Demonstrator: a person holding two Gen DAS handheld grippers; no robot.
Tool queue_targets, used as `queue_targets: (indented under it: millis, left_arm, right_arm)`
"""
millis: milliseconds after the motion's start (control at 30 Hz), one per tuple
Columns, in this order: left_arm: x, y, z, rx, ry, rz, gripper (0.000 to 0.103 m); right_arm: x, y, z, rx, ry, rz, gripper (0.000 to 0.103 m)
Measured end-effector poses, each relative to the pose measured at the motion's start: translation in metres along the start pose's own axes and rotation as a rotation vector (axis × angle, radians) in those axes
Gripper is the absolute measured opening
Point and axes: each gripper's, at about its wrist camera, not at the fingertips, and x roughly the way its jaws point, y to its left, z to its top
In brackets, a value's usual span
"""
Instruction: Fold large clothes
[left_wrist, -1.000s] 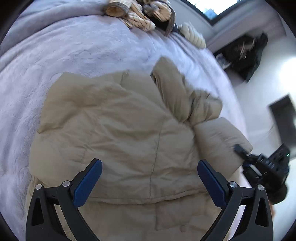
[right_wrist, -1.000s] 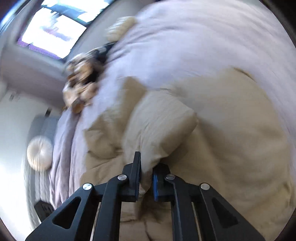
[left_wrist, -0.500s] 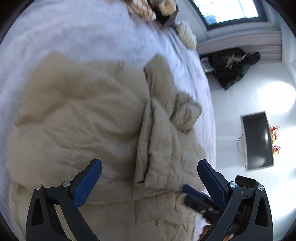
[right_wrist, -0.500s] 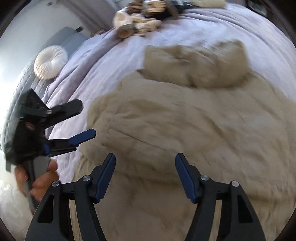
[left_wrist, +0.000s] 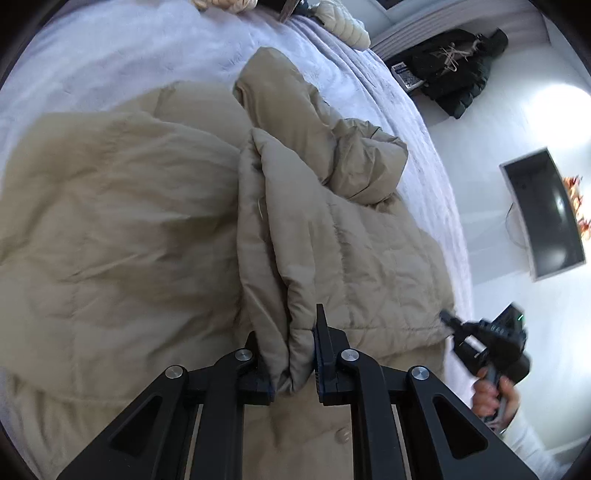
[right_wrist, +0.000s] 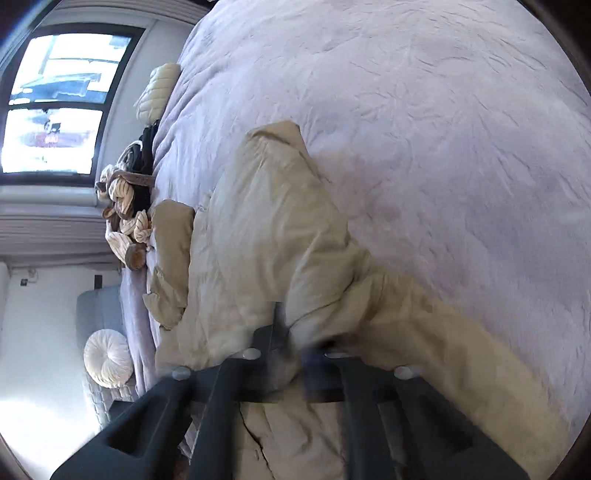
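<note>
We see the tan puffy coat (left_wrist: 129, 221) spread over the lilac bedspread (left_wrist: 110, 55), filling the middle and left of the left wrist frame. One padded panel is folded inward, its doubled edge running down the centre of that frame. Our left gripper (left_wrist: 291, 354) pinches that thick fold at the bottom centre, jaws narrow around the fabric. In the right wrist frame our right gripper (right_wrist: 291, 354), blurred at the bottom centre, appears clamped on a bunched part of the coat (right_wrist: 258, 240). A window (right_wrist: 55, 103) sits upper left there, a round white cushion (right_wrist: 107, 358) lower left. A dark monitor (left_wrist: 543, 214) stands at the right edge of the left view.
</note>
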Motion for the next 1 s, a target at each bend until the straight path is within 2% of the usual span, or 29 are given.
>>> queue_targets:
  millis: [100,200,333,400,433,467,533,633,733,800,833,867,933,1000]
  left_arm:
    - [0.0,0.014,-0.01,0.015,0.03,0.057,0.017]
    - [-0.01,0.017,-0.012,0.012,0.033,0.085,0.019]
    - [-0.041,0.012,-0.013,0.054,-0.001,0.19,0.019]
    - [-0.054,0.012,-0.006,0.07,-0.018,0.21,0.019]
    - [-0.059,0.008,-0.002,0.079,-0.033,0.206,0.019]
    - [-0.064,0.004,0.003,0.089,-0.05,0.197,0.019]
    - [-0.066,-0.003,0.015,0.104,-0.079,0.175,0.019]
    - [-0.048,-0.015,0.027,0.103,-0.095,0.162,0.019]
    - [-0.016,-0.018,0.03,0.099,-0.074,0.199,0.019]
    - [0.002,-0.02,0.024,0.118,-0.062,0.253,0.019]
    - [0.006,-0.018,0.021,0.123,-0.06,0.264,0.019]
    - [0.008,-0.016,0.019,0.124,-0.06,0.272,0.019]
    - [0.01,-0.008,0.016,0.12,-0.058,0.275,0.019]
    - [0.017,-0.004,0.016,0.106,-0.05,0.262,0.019]
  right_arm:
    - [0.008,0.009,0.001,-0.129,0.005,-0.08,0.005]
    - [0.023,-0.001,-0.004,-0.115,0.03,-0.087,0.005]
    - [0.022,0.002,-0.007,-0.149,0.043,-0.103,0.008]
    - [0.023,0.021,-0.01,-0.209,0.073,-0.143,0.016]
    - [0.016,0.028,-0.014,-0.254,0.088,-0.148,0.024]
    - [0.005,0.036,-0.019,-0.305,0.088,-0.128,0.04]
    - [-0.016,0.045,-0.02,-0.365,0.069,-0.069,0.06]
    - [-0.038,0.045,0.002,-0.329,-0.015,0.005,0.061]
    - [-0.026,0.013,0.047,-0.12,-0.059,0.027,0.061]
    - [-0.001,-0.014,0.069,0.061,-0.017,0.085,0.059]
    - [0.011,-0.019,0.075,0.124,0.005,0.122,0.041]
    - [0.022,-0.023,0.08,0.174,0.029,0.161,0.016]
    - [0.033,-0.01,0.081,0.123,0.046,0.18,0.015]
    - [0.037,0.016,0.081,-0.061,0.036,0.078,0.015]
